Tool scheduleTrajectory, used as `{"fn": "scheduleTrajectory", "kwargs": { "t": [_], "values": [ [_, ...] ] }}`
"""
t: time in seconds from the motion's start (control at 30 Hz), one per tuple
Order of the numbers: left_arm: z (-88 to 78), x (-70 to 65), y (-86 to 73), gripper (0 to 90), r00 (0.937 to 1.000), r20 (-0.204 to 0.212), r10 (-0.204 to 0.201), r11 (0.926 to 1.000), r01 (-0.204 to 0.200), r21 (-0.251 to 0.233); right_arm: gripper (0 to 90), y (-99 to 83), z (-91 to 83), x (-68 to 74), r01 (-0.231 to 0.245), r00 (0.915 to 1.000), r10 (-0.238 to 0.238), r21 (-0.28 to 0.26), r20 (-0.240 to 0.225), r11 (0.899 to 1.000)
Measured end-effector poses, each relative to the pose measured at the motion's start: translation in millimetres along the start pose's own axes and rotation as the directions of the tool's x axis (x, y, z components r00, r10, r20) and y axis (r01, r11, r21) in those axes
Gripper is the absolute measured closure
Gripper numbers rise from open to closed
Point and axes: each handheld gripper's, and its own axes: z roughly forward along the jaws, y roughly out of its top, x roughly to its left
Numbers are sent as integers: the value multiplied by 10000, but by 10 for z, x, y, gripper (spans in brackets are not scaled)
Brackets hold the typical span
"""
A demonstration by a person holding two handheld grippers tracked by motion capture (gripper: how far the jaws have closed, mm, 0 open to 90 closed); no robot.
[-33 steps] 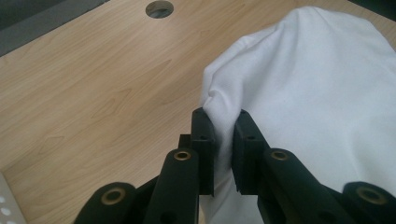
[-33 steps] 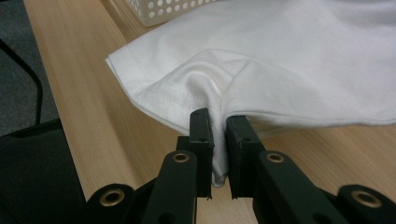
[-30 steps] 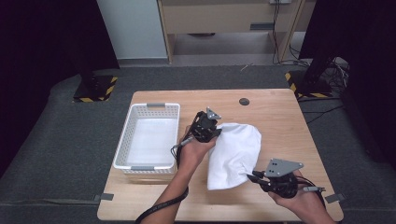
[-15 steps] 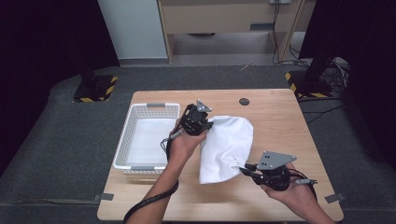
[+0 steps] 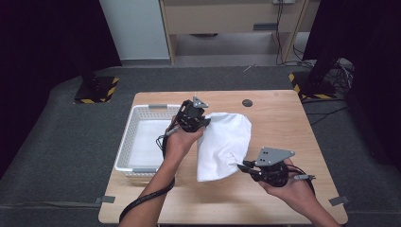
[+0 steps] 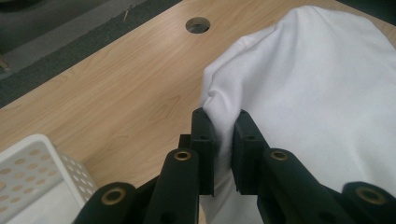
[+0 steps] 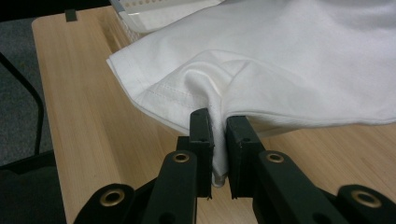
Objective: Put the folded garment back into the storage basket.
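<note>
A folded white cloth (image 5: pixel 226 144) hangs stretched between my two grippers above the wooden table (image 5: pixel 283 113). My left gripper (image 5: pixel 204 122) is shut on the cloth's far left corner, beside the basket. In the left gripper view the jaws pinch a bunched fold of the cloth (image 6: pixel 299 79). My right gripper (image 5: pixel 241 166) is shut on the cloth's near right corner, close to the table's front. In the right gripper view the hemmed edge of the cloth (image 7: pixel 261 60) is squeezed between the jaws, and the rest of it drapes away over the tabletop (image 7: pixel 79 121).
A white perforated basket (image 5: pixel 126 142) stands on the table's left part with white cloth lying inside. A round cable hole (image 5: pixel 247 102) sits near the table's far edge. Beyond the table stand a wooden cabinet (image 5: pixel 227 19) and dark stands with striped bases (image 5: pixel 97 90).
Both grippers have lifted the cloth and carried it leftward toward the basket. The cloth's spread has tightened and it hangs higher off the table.
</note>
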Motion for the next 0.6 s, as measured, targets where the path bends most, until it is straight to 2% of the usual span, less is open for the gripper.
{"fn": "scheduleTrajectory", "kwargs": {
  "t": [0.6],
  "values": [
    [-121,191,1,821,9999,-152,-21,9999,22,111,822,179,111,-23,5,9999,-6,-108,-110,9999]
  ]
}}
